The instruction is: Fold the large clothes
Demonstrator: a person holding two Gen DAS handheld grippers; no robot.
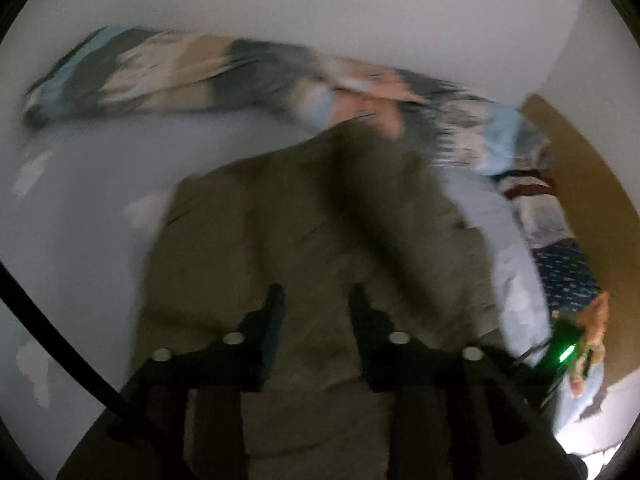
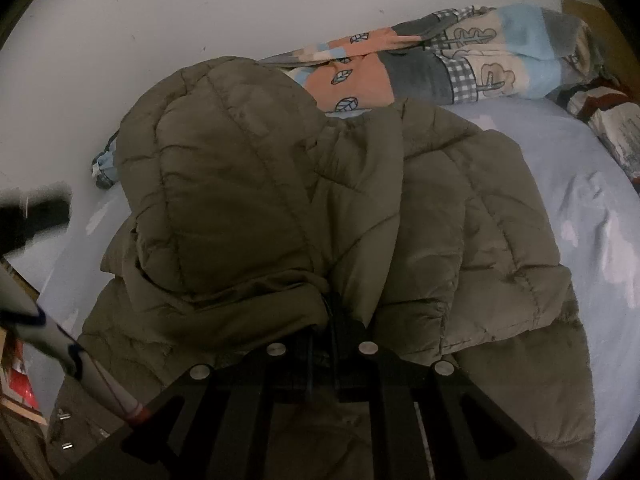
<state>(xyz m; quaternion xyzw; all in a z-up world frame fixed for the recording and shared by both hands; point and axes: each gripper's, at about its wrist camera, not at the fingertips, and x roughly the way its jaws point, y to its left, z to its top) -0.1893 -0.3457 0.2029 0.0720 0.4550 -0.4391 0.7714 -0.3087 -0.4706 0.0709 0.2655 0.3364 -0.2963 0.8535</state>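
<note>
An olive quilted hooded jacket (image 2: pixel 440 220) lies on a pale blue bed sheet (image 2: pixel 580 168), its hood (image 2: pixel 224 184) folded over the body. In the right wrist view my right gripper (image 2: pixel 338 316) is shut, pinching jacket fabric just below the hood. The left wrist view is motion-blurred; there my left gripper (image 1: pixel 318 300) hovers over the jacket (image 1: pixel 304 220) with its fingers (image 1: pixel 276 304) apart and nothing held between them. A blurred black shape (image 2: pixel 36 212) at the left edge of the right wrist view may be the left gripper.
A rolled patterned blanket (image 2: pixel 460 60) lies along the white wall (image 2: pixel 200 8) behind the jacket. More bedding (image 2: pixel 608 120) is piled at the right. A hand with a green-lit device (image 1: pixel 568 350) shows at the right edge. A black cable (image 1: pixel 60 344) crosses lower left.
</note>
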